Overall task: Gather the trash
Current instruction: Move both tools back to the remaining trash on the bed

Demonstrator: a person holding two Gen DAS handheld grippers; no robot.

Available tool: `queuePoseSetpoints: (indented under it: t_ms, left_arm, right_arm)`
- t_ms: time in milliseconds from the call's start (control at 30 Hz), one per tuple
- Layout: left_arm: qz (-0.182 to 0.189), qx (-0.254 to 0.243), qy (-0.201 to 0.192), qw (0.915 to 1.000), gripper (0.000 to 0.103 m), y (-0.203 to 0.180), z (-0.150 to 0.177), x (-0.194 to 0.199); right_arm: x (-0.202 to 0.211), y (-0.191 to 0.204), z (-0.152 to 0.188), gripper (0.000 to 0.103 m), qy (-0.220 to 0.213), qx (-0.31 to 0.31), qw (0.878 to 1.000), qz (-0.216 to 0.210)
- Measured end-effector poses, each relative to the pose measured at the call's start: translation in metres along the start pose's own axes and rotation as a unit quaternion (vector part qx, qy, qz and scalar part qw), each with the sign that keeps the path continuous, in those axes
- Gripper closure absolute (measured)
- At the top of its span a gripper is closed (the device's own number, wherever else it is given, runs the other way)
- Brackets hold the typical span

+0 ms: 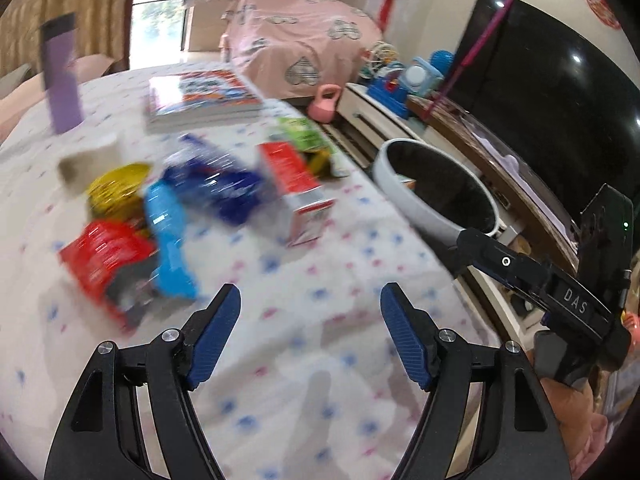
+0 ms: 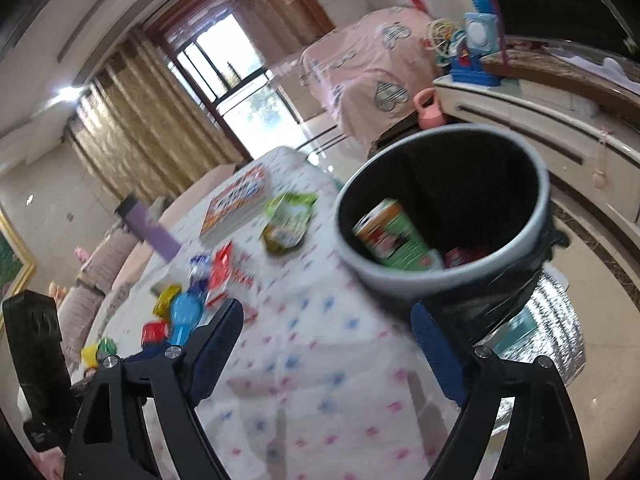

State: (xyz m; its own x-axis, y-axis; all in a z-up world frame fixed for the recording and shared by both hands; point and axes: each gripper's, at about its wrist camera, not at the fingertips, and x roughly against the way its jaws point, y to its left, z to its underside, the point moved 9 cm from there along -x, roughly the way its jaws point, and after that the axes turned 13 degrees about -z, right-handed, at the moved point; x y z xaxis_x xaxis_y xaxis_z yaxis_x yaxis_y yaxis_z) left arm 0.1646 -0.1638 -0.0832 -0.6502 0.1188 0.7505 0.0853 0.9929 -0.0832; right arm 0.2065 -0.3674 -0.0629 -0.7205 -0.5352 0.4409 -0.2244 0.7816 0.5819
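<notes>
step: we were between drops; green-and-orange carton (image 2: 394, 236) already lay in the round white-rimmed bin with black liner (image 2: 546, 200)
left gripper (image 1: 310, 336): jaws wide, nothing between them; over the dotted white tablecloth (image 1: 360, 240)
right gripper (image 2: 326, 352): jaws wide, empty; near the bin
trash: blurred red, blue and yellow wrappers (image 1: 160, 208) piled on the table, well apart from the bin
next: we judged a reach to the red-and-white box (image 1: 298, 192), then a firm close
</notes>
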Motion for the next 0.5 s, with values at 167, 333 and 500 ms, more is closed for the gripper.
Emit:
queuePoseSetpoints:
  t_ms: [167, 333, 500]
  left_arm:
    - [-0.016, 0.025, 0.001, 0.9996, 0.029, 0.033, 0.013, 0.007]
    - [-0.029, 0.044, 0.002, 0.9986, 0.029, 0.058, 0.022, 0.012]
    - [-0.043, 0.061, 0.006, 0.9972, 0.029, 0.083, 0.034, 0.014]
  right_arm:
    - [-0.021, 0.025, 0.022, 0.015, 0.028, 0.018, 0.999, -0.009]
    - [-0.036, 0.043, 0.039, 0.015, 0.045, 0.033, 0.998, -0.014]
    - [-0.047, 0.058, 0.050, 0.015, 0.058, 0.057, 0.997, -0.009]
